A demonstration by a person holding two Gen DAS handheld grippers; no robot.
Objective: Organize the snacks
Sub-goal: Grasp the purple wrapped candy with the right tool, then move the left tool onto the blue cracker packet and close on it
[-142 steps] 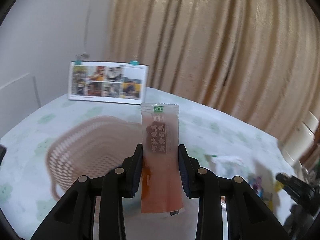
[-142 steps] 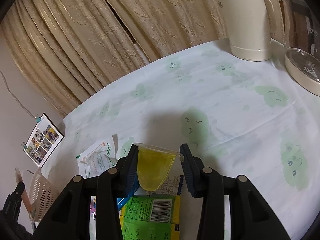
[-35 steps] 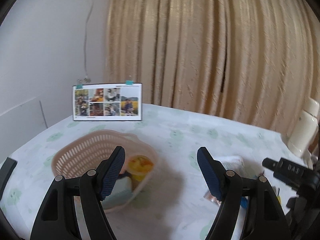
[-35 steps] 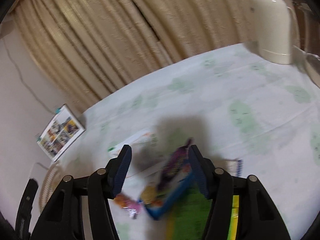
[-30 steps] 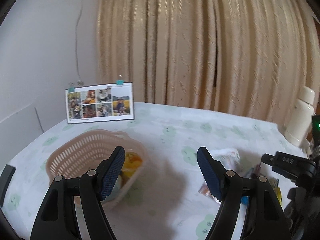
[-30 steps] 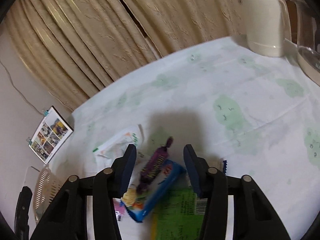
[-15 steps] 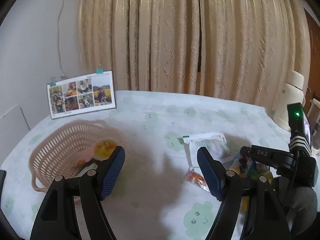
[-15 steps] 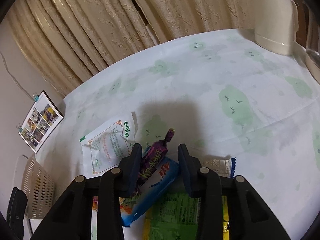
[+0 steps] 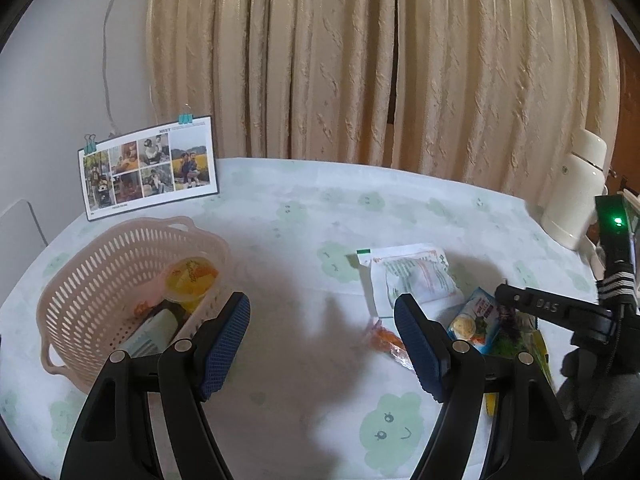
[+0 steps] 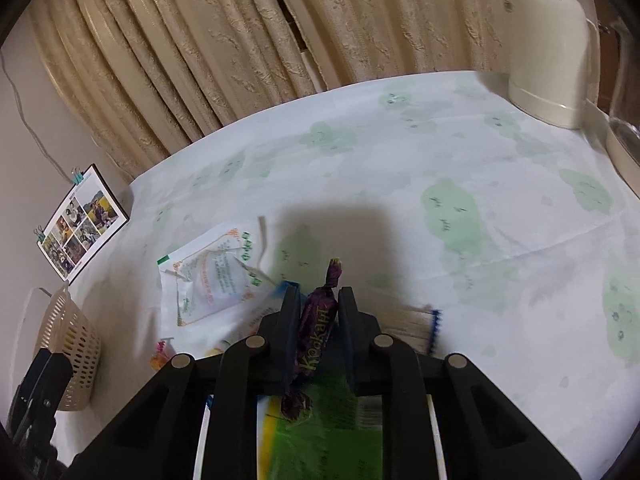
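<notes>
Purple candy [image 10: 318,320] now pinched in right hand-held gripper [image 10: 319,312]; left hand-held gripper [image 9: 322,334] spread, emptied — basket [image 9: 76,300] next.

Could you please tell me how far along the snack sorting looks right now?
Partly done. The pink slotted plastic basket already holds a yellow jelly cup and other snacks. The right tool is shut on a purple twist-wrapped candy; the left tool is open. A white sachet and blue packet remain on the table.
</notes>
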